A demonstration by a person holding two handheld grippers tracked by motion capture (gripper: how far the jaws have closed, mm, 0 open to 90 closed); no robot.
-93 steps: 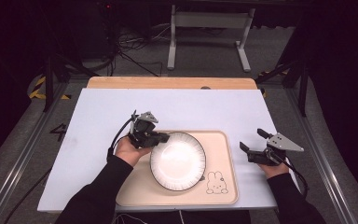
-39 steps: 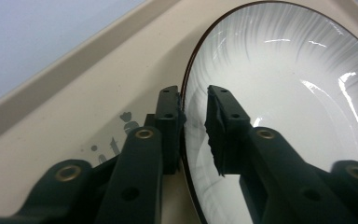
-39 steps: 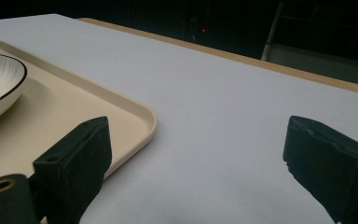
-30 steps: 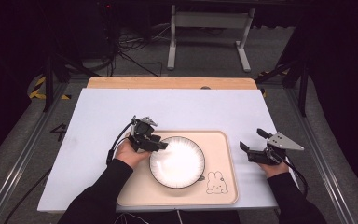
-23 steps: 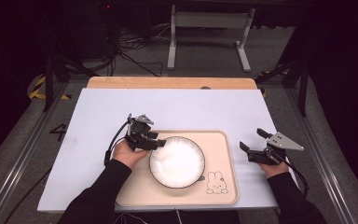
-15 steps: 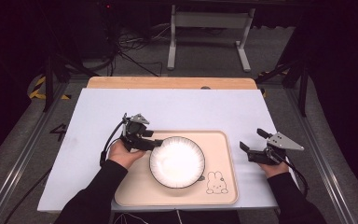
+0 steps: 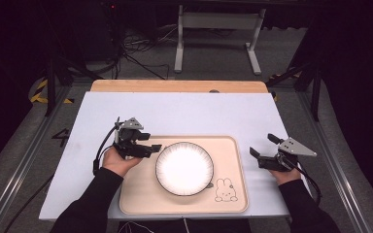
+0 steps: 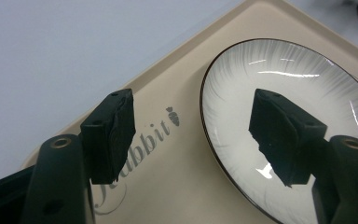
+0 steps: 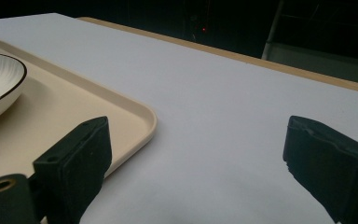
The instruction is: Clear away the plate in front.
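A white sheet (image 7: 194, 114) covers most of a wooden table (image 7: 175, 86), whose bare far edge shows as a tan strip. On the near half of the sheet lies a beige tray (image 7: 233, 199) with a rabbit drawing (image 7: 226, 190) in its near right corner and grey lettering (image 8: 154, 135) on its floor. A white plate (image 7: 184, 168) with a thin dark rim stands on the tray, a little left of the tray's middle.

The left gripper (image 7: 150, 148) hangs over the tray's left edge, just beside the plate. Its jaws have just been opening and now stand apart with nothing between them; in the left gripper view one jaw sits over the lettering and the other over the plate's inside, above it and not touching.

The right gripper (image 7: 262, 145) rests on the sheet just right of the tray, jaws wide apart and holding nothing; in its own view the tray's rounded corner (image 9: 144, 116) lies by one jaw.

The room around is dark. Beyond the table, a grey floor (image 7: 223, 63) carries loose cables (image 7: 136, 48) and a light metal stand (image 7: 218, 29). Metal rails (image 7: 24, 165) run along both sides of the table, with yellow-black tape (image 7: 41, 92) on the floor at the left.
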